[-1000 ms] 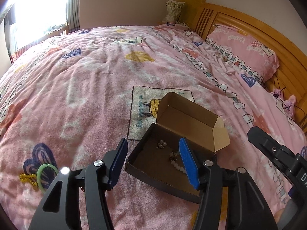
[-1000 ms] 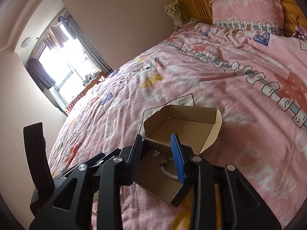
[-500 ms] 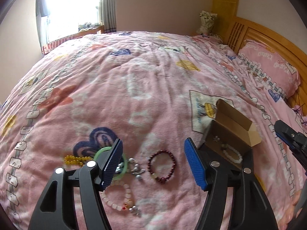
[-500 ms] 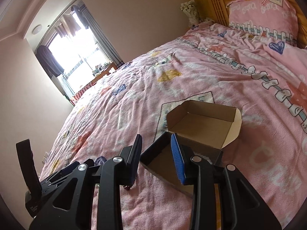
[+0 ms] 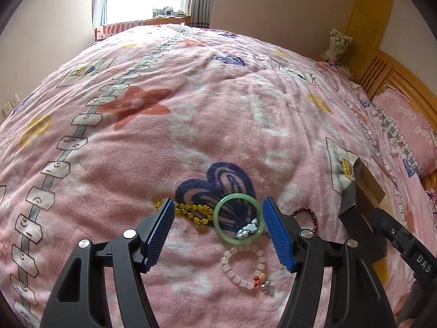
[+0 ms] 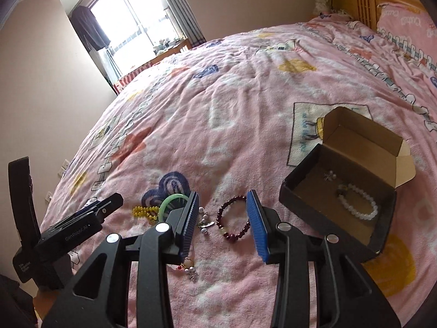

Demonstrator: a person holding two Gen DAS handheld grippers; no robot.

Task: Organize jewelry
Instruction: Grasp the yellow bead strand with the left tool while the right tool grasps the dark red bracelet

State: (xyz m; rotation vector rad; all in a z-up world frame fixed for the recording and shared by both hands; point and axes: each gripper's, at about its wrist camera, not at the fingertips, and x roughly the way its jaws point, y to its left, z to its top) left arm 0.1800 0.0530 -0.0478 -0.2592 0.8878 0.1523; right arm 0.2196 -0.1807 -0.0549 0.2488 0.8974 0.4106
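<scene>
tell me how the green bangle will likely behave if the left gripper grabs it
The green bangle looks like a rigid, glossy ring, so it probably keeps its shape but may slip between the pads. A small beaded piece lies over its rim and could drag along. It lies flat on the soft blanket, so it probably won't roll.

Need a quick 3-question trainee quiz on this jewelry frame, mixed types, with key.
1. True or false: the cardboard box already holds a white bead bracelet.
2. Which piece lies between the right hand-held gripper fingers? A) green bangle B) dark red bracelet C) yellow bead strand
3. Fill in: both the left hand-held gripper and the right are ____.

Key: 1 true; 2 B; 3 open
</scene>
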